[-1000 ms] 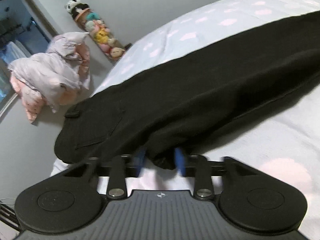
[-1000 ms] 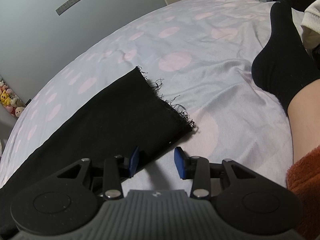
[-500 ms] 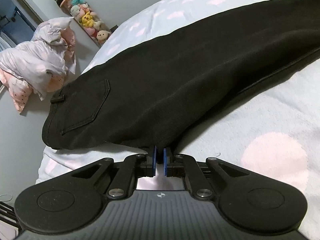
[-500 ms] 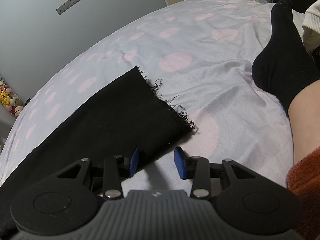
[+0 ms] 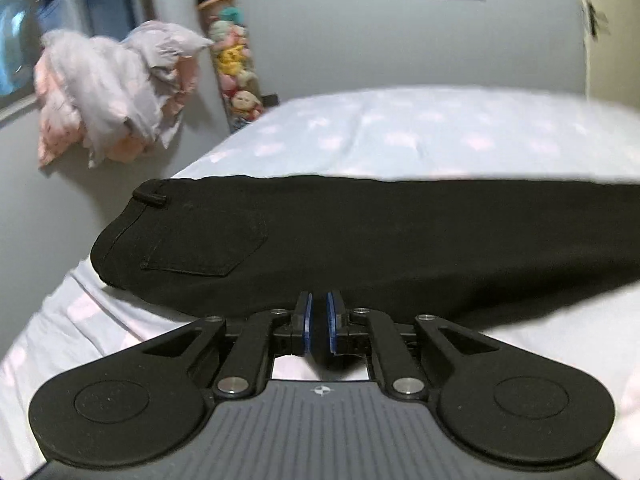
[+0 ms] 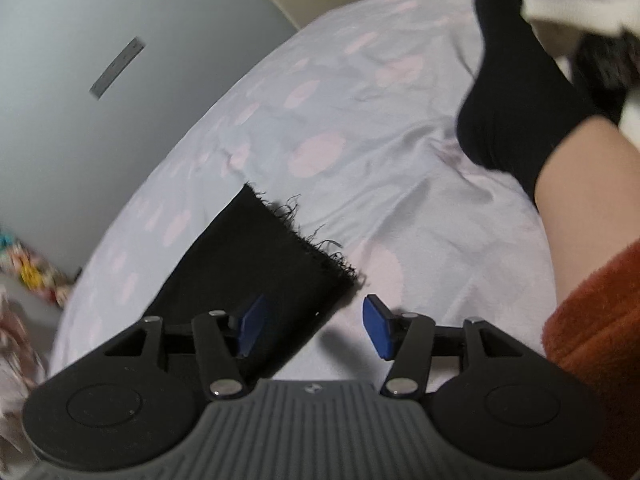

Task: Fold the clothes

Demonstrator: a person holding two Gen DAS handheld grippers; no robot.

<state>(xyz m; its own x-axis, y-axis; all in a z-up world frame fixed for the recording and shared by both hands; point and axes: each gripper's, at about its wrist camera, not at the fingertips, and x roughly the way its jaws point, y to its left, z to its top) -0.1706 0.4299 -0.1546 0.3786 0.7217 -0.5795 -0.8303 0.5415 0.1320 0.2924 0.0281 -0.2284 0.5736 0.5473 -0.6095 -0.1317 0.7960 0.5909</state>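
Note:
Black trousers (image 5: 360, 240) lie stretched across a bed with a pale sheet dotted pink (image 5: 400, 136). The waist with its back pocket is at the left in the left wrist view. My left gripper (image 5: 318, 322) is shut on the near edge of the trousers by the seat, with black cloth between its blue pads. In the right wrist view the frayed leg hem (image 6: 288, 248) lies on the sheet. My right gripper (image 6: 314, 324) is open at the hem's near corner, its left pad over the cloth and its right pad over bare sheet.
A person's leg in a black sock (image 6: 516, 112) and an orange sleeve (image 6: 600, 344) are at the right. A pink and white bundle of bedding (image 5: 112, 92) and a hanging row of soft toys (image 5: 236, 60) are on the wall past the bed's left edge.
My left gripper closed on the trousers' edge and lifted and turned, so the view now looks level across the bed. My right gripper opened wider and tilted near the hem.

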